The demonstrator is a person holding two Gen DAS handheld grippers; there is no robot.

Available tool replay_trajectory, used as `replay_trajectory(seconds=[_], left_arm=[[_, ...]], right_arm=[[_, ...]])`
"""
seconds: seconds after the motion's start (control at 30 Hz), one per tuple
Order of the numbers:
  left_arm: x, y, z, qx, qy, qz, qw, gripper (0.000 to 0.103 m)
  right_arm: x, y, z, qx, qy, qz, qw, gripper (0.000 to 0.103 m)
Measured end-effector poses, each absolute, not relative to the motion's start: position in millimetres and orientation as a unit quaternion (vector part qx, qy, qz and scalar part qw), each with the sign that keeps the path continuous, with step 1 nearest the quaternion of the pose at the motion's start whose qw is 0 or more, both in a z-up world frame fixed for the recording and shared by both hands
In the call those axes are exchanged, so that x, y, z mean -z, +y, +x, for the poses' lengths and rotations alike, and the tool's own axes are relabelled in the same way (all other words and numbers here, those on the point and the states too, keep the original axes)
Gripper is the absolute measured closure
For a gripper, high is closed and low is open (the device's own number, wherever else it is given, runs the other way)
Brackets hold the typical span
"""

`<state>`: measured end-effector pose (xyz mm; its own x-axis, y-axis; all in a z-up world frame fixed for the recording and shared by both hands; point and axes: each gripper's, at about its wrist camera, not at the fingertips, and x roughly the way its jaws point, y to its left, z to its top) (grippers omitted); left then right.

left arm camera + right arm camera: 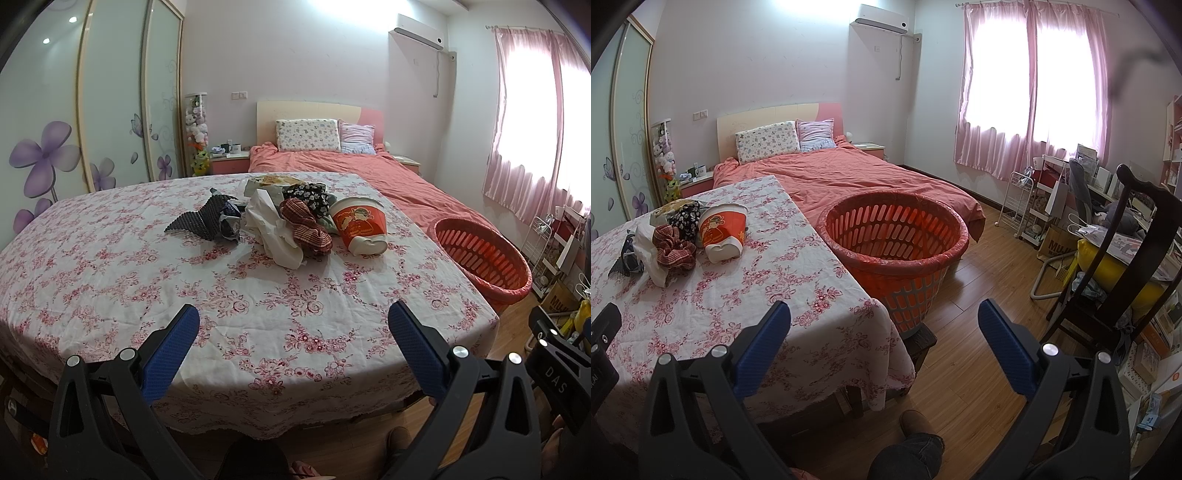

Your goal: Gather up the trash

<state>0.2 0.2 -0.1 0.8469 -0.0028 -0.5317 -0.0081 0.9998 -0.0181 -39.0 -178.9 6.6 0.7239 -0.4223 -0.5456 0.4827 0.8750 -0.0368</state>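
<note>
Both sets of fingers spread wide, left gripper and right gripper holding nothing. Trash pile mid tabletop: crumpled white paper, red paper bucket tipped over, black wrapper. Orange basket just beside the table's right edge, bed behind.

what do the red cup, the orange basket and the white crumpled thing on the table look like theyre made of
Red cup: looks like coated paper, with a printed picture on its smooth side and a white rim; it lies tipped over.
Orange basket: moulded plastic, going by its even slotted walls and slight sheen.
White crumpled thing: thin and creased, probably tissue paper or a thin plastic bag; the look leaves it open.
</note>
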Motion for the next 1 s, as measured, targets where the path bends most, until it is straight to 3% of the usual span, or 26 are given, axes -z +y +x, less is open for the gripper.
replay_trajectory(seconds=[1.0], left_arm=[[0.6, -3.0, 1.8, -0.002, 0.279, -0.012, 0.96, 0.002]], right_arm=[[-5.1, -179.2, -38.1, 0.244, 0.281, 0.054, 0.927, 0.004]])
